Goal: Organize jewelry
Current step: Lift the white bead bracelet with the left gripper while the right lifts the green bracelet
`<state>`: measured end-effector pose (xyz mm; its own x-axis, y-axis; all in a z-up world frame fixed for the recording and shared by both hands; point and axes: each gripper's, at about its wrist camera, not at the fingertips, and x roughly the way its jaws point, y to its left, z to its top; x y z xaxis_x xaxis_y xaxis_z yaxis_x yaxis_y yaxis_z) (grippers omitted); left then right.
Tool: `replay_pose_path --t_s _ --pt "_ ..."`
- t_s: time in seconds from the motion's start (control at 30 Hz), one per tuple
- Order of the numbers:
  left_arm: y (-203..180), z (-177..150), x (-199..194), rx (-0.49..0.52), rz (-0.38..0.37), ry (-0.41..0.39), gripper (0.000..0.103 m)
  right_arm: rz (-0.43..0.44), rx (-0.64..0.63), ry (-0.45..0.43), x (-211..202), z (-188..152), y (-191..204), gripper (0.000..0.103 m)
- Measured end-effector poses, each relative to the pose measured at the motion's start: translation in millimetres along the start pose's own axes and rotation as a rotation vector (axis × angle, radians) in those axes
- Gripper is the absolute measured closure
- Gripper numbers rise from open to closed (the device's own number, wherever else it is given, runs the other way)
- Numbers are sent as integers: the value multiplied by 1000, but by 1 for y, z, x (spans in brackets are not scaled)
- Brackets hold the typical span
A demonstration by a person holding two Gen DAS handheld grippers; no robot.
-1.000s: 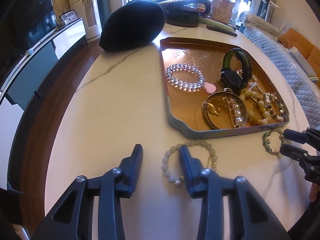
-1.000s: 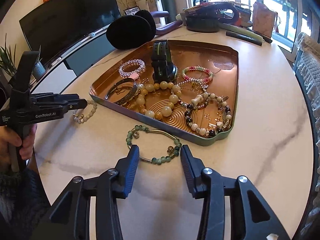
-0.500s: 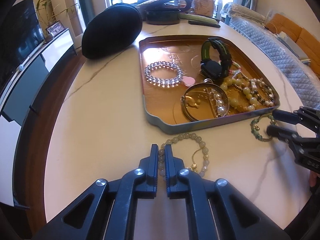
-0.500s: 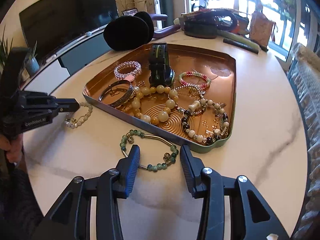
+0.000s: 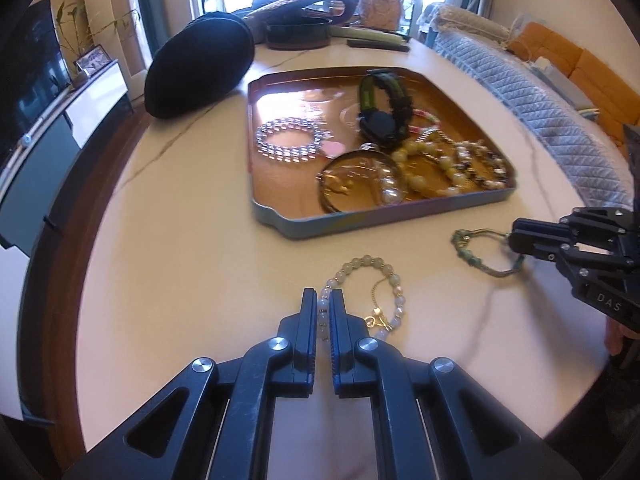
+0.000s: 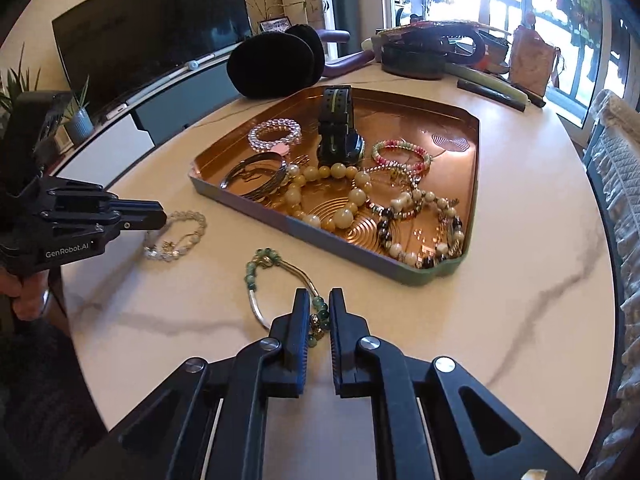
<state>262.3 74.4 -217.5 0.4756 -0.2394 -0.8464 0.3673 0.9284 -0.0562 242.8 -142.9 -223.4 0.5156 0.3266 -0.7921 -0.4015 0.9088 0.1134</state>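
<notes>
A copper tray [image 5: 280, 184] [image 6: 460, 128] on the round marble table holds several bracelets and a dark watch [image 5: 380, 120] [image 6: 338, 136]. My left gripper [image 5: 324, 304] is shut on a pale bead bracelet [image 5: 394, 280] that lies on the table before the tray; it also shows in the right wrist view [image 6: 188, 232]. My right gripper [image 6: 319, 304] is shut on a green bead bracelet [image 6: 256, 276] with a silver tube, on the table near the tray's front edge; it also shows in the left wrist view [image 5: 468, 256].
Black earmuffs [image 5: 200, 68] [image 6: 272, 64] lie behind the tray. A dark bowl and bags [image 6: 416, 56] stand at the table's far side. A TV [image 6: 152, 36] and low cabinet are to the left, a quilted chair back [image 5: 532, 96] to the right.
Both grippers closed: the left shut on the pale bead bracelet first, then the right shut on the green bracelet. Both bracelets are pulled slightly back from the tray.
</notes>
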Motion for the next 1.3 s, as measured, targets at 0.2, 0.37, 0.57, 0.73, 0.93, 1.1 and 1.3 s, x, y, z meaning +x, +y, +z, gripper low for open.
replay_pose_path --t_s 0.2,0.37,0.57,0.73,0.93,1.1,1.3 --pt "-16 -16 -9 48 -19 24 97 4 -116 20 -4 -11 27 94" --pt "-13 -17 -6 49 35 39 91 -23 -216 14 -2 -13 38 84" --pt "-11 -14 1 69 75 26 46 16 -211 42 13 -3 29 72" --pt "-11 -11 2 80 -40 21 97 31 -253 15 14 -4 34 100" --pt "-16 -12 2 87 -31 22 97 18 -238 9 14 -4 35 100" --pt "-23 -13 1 105 -19 19 97 55 -176 -32 4 3 26 102" --pt "-39 -8 -19 109 -53 -74 97 59 -156 -132 -23 12 22 103"
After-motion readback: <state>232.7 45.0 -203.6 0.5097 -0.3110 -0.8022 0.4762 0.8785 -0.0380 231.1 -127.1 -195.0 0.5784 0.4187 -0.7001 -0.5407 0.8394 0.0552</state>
